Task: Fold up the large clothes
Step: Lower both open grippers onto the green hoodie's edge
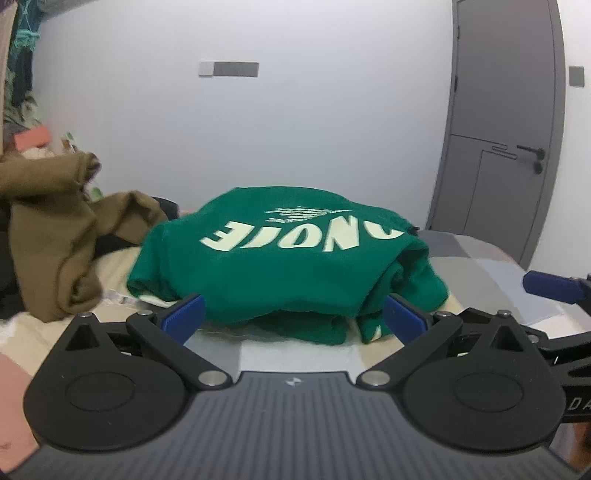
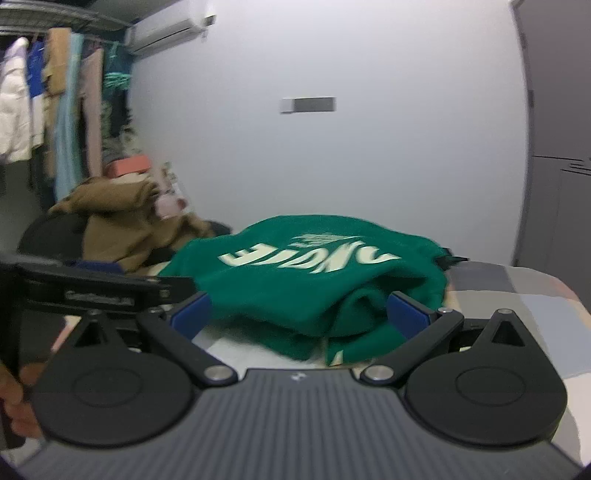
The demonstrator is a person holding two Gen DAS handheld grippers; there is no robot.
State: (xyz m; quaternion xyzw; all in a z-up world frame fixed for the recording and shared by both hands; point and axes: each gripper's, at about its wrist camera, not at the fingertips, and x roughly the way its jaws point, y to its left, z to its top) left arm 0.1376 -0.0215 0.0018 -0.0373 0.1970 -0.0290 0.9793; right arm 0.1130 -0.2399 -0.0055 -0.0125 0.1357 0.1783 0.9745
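Left wrist view shows the left gripper (image 1: 291, 314) with its two blue fingers (image 1: 184, 316) spread wide apart and holding nothing. A green sweatshirt (image 1: 280, 266) with pale letters lies folded in a soft pile on the bed (image 1: 491, 273), just past the fingers. The bed cover has grey and cream squares. A brown garment (image 1: 55, 236) sits in a heap to the left of the green one. A grey door (image 1: 506, 122) stands at the right.

From the right wrist view, the right gripper (image 2: 299, 314) is also wide apart and empty, close to the near edge of the green sweatshirt. Clothes (image 2: 55, 110) hang on a rail at the far left, under an air conditioner (image 2: 166, 31)
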